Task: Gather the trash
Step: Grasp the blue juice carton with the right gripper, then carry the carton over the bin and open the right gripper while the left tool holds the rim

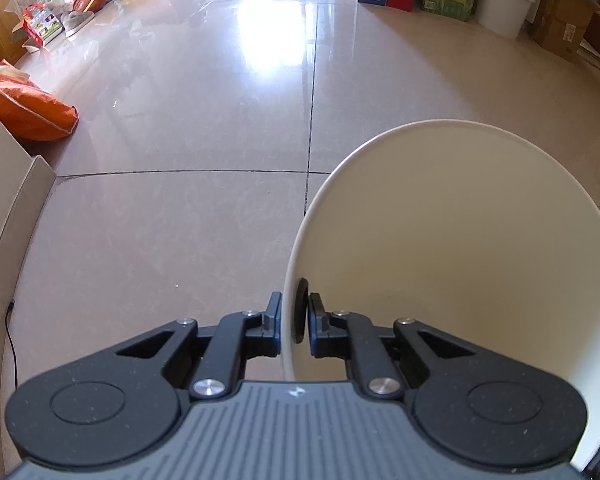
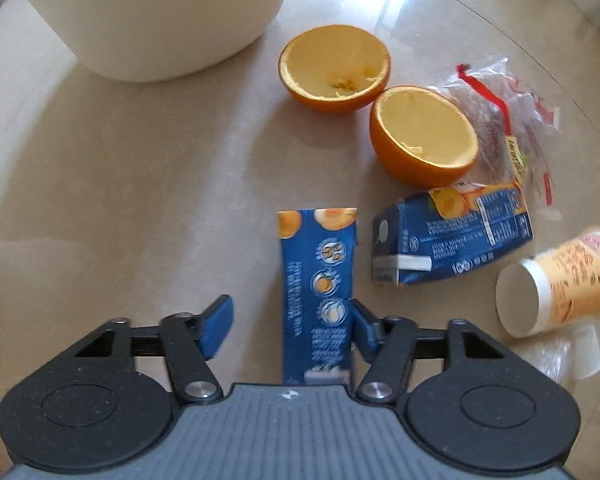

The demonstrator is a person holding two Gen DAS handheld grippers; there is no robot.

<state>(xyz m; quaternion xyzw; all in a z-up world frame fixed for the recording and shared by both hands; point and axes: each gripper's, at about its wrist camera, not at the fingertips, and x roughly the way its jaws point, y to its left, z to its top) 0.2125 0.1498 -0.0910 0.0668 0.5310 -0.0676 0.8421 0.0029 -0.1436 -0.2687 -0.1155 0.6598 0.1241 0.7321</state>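
Lying flat on the floor [image 2: 140, 184], a blue juice carton [image 2: 318, 292] sits lengthwise between the right gripper [image 2: 292, 326] fingers, which stand spread wide: the right finger looks to be touching the carton's side, the left one is well apart from it. Nothing is gripped yet; the straddle reads as lining up for a squeeze across the carton's narrow width. Just beside it lies a second, crushed carton [image 2: 452, 236], then two hollowed orange halves [image 2: 334, 68], a clear wrapper [image 2: 504, 120] with red tape and a tipped yogurt cup [image 2: 560, 284].

The left gripper [image 1: 294, 320] has its fingers pinched on the rim of a white bin [image 1: 460, 240], one inside, one outside, probably keeping the open mouth ready to receive what the other side lifts. The same bin's wall fills the top left of the right wrist view, near the trash.

The floor is glossy beige tile with strong window glare. Boxes, a white bucket, bags, a basketball and shoes line the room's edges.
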